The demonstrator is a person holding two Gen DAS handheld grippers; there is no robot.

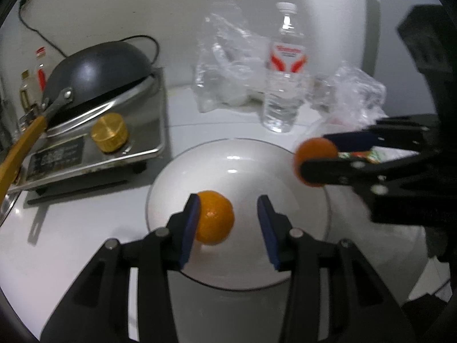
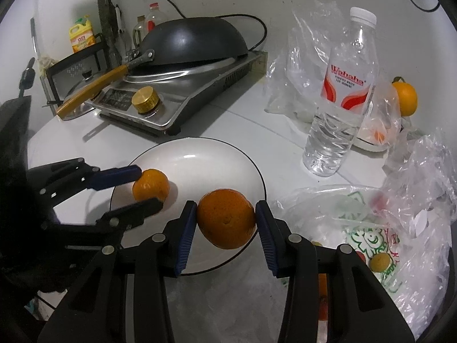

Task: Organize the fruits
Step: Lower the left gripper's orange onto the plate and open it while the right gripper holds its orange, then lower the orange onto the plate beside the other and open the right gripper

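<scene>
Both tilted down: right hand-held gripper (image 2: 226,223) clamps orange (image 2: 225,218) above plate (image 2: 200,154)

Place: a home kitchen.
Cooker: a small electric cooker (image 2: 171,97) sits on the white counter (image 2: 228,125).
Pan: a dark pan (image 2: 194,43) lies upside down on it.
Bottles: dish soap (image 2: 81,35) and oil bottles (image 2: 151,20) stand by the wall.

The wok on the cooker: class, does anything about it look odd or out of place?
Yes. The wok lies upside down, dome up, on the cooker, its yellow handle sticking out past the cooker's edge.
</scene>
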